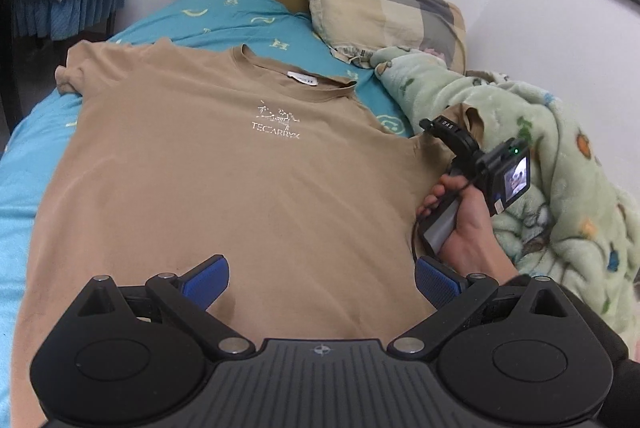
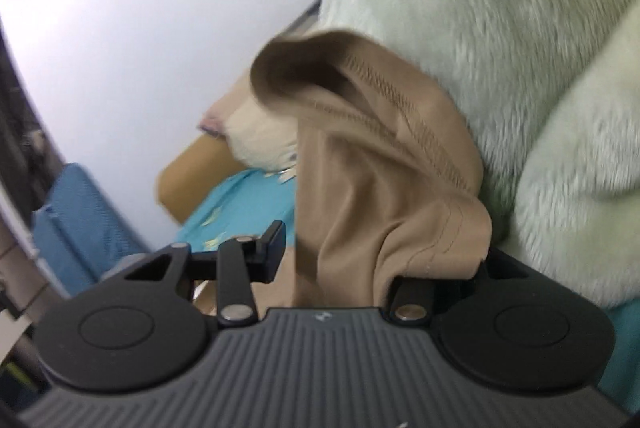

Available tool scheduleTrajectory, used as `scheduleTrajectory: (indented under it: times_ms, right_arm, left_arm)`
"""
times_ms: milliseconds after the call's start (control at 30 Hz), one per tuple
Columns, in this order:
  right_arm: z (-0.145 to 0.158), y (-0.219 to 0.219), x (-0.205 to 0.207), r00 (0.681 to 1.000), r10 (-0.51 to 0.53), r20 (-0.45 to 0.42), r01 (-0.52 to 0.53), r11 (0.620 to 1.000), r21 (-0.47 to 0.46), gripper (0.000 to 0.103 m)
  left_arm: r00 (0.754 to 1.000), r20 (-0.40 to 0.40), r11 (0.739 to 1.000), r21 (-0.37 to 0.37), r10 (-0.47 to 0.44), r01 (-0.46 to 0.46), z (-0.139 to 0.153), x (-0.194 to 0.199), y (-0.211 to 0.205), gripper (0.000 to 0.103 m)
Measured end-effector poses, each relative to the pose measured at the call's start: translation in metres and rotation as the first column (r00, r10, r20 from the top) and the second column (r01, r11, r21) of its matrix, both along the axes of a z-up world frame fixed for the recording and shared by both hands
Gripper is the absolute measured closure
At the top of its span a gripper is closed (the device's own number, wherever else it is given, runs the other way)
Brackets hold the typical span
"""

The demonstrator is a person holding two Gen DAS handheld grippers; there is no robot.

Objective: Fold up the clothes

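Two views split the scene between them. The left wrist view takes in the whole tan T-shirt (image 1: 224, 164), spread front-up on the blue bedsheet (image 1: 224, 16) with its collar toward the checked pillow (image 1: 384, 8). The left gripper (image 1: 322, 282) hangs over the lower part of the shirt, its blue pads wide apart with nothing between them. At the shirt's right sleeve, a hand (image 1: 460, 228) holds the right gripper (image 1: 430, 126), beside the green fleece blanket (image 1: 540, 156); its jaw state is not readable from here.

The right wrist view gives the close detail: the right gripper (image 2: 340, 256) has the sleeve (image 2: 384, 172) bunched between its fingers, the stitched hem draped over the right finger, the blanket (image 2: 520, 48) just behind. Whether the fingers actually pinch the cloth I cannot tell.
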State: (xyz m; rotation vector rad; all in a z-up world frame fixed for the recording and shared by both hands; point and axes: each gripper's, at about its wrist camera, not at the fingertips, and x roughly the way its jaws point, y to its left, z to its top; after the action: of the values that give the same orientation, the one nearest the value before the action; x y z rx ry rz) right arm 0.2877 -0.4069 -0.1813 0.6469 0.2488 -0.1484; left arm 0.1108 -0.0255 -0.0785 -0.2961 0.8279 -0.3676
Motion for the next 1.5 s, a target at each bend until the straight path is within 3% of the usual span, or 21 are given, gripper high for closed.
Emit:
scheduleTrajectory:
  times_ms: [33, 133, 267, 333, 467, 600, 700, 767, 900, 967, 1000, 1033, 1100, 1300, 1500]
  right_arm:
    - [0.010, 0.004, 0.000, 1.000, -0.021, -0.007, 0.021, 0.999, -0.039, 0.096]
    - [0.052, 0.021, -0.008, 0.997, -0.080, 0.015, 0.082, 0.981, -0.175, 0.096]
    - [0.107, 0.059, -0.006, 0.993, -0.113, -0.039, 0.094, 0.941, -0.326, 0.096]
    - [0.131, 0.087, -0.005, 0.993, -0.110, -0.047, 0.082, 0.910, -0.406, 0.096]
    - [0.168, 0.146, 0.014, 0.994, -0.095, -0.060, 0.047, 0.837, -0.545, 0.096]
    - [0.160, 0.223, 0.030, 0.994, -0.068, -0.084, -0.003, 0.756, -0.654, 0.095]
    - [0.137, 0.281, 0.059, 0.990, -0.041, -0.135, -0.073, 0.670, -0.738, 0.094]
    - [0.113, 0.310, 0.072, 0.983, -0.018, -0.185, -0.130, 0.645, -0.753, 0.094]
    - [0.066, 0.332, 0.096, 0.961, 0.016, -0.277, -0.216, 0.668, -0.712, 0.093]
    - [0.055, 0.335, 0.100, 0.946, 0.065, -0.318, -0.267, 0.712, -0.650, 0.088]
    - [0.051, 0.331, 0.101, 0.938, 0.093, -0.335, -0.291, 0.737, -0.610, 0.067]
    - [0.049, 0.327, 0.102, 0.930, 0.121, -0.346, -0.311, 0.759, -0.572, 0.033]
    - [0.052, 0.319, 0.096, 0.925, 0.174, -0.337, -0.334, 0.794, -0.507, 0.003]
    - [0.081, 0.304, 0.045, 0.916, 0.296, -0.271, -0.384, 0.843, -0.376, 0.003]
    - [0.133, 0.280, -0.058, 0.907, 0.366, -0.207, -0.417, 0.848, -0.327, 0.003]
  left_arm:
    - [1.000, 0.013, 1.000, 0.000, 0.003, -0.004, 0.006, 0.001, 0.002, 0.003]
    - [0.992, 0.125, 0.999, 0.046, 0.021, -0.027, 0.034, -0.003, 0.015, 0.003]
    - [0.961, 0.269, 0.988, 0.114, 0.070, -0.104, 0.062, -0.016, 0.039, 0.001]
    - [0.954, 0.286, 0.979, 0.148, 0.092, -0.139, 0.066, -0.021, 0.052, 0.001]
    - [0.953, 0.263, 0.976, 0.116, 0.149, -0.185, 0.064, -0.027, 0.082, 0.001]
    - [0.945, 0.267, 0.975, 0.059, 0.191, -0.214, 0.064, -0.029, 0.118, 0.001]
    - [0.926, 0.295, 0.967, 0.032, 0.233, -0.254, 0.060, -0.028, 0.137, 0.001]
    - [0.927, 0.276, 0.962, 0.032, 0.253, -0.272, 0.054, -0.021, 0.147, 0.001]
    - [0.936, 0.218, 0.959, 0.005, 0.275, -0.283, 0.037, -0.002, 0.157, 0.001]
    - [0.942, 0.192, 0.959, -0.002, 0.277, -0.282, 0.030, 0.008, 0.160, 0.002]
    - [0.941, 0.187, 0.959, -0.007, 0.280, -0.284, 0.028, 0.010, 0.161, 0.002]
    - [0.940, 0.192, 0.958, -0.013, 0.283, -0.286, 0.028, 0.011, 0.161, 0.002]
    - [0.938, 0.204, 0.959, -0.019, 0.280, -0.282, 0.027, 0.012, 0.159, 0.002]
    - [0.938, 0.227, 0.964, -0.016, 0.263, -0.266, 0.029, 0.007, 0.151, 0.002]
    - [0.935, 0.253, 0.966, 0.009, 0.247, -0.258, 0.037, -0.005, 0.140, 0.002]
